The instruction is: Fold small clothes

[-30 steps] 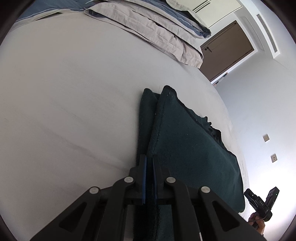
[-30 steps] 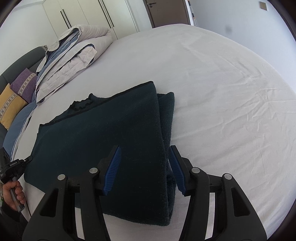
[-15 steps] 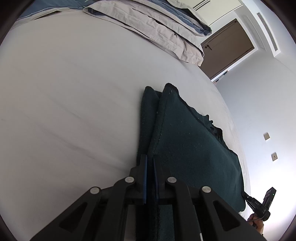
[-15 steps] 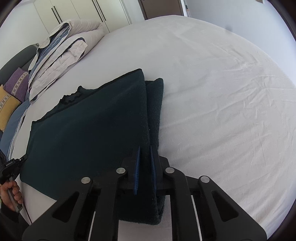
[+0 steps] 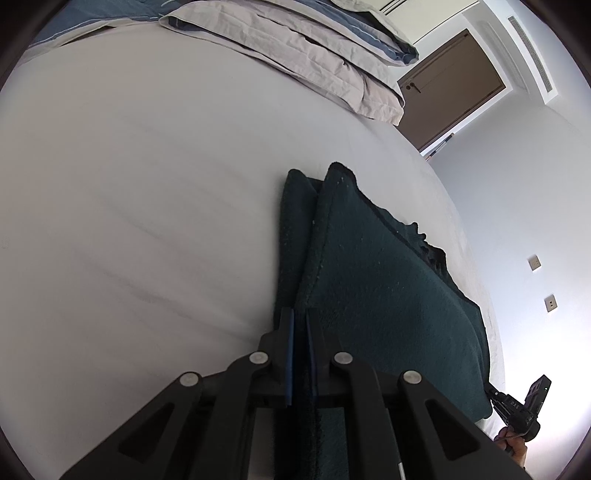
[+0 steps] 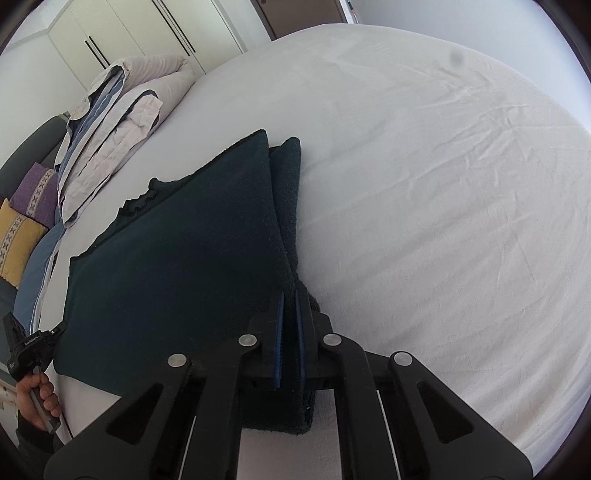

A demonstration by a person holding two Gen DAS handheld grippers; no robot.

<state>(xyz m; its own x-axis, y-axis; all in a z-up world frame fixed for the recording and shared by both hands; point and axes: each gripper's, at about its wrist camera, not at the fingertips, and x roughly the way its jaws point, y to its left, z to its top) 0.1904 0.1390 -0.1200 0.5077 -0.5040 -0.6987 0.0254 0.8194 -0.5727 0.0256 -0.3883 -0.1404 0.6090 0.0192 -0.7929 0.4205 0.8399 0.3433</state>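
Note:
A dark teal knitted garment [image 5: 388, 295] lies folded on the white bed sheet [image 5: 147, 221]. My left gripper [image 5: 300, 317] is shut on the folded edge at one near corner. The garment also shows in the right wrist view [image 6: 177, 258], where my right gripper [image 6: 289, 299] is shut on the folded edge at the opposite corner. The pinched edge rises a little off the sheet between the blue pads. Each gripper appears small at the far end of the other's view, held by a hand.
A folded grey and blue duvet [image 6: 110, 140] lies at the head of the bed, with purple and yellow cushions [image 6: 22, 229] beside it. A brown door [image 5: 450, 88] and white wardrobes [image 6: 147, 33] stand beyond. The white sheet [image 6: 443, 184] spreads wide to the right.
My right gripper has closed from open onto the garment's folded edge and has lifted it a little. My left gripper has stayed shut on its corner.

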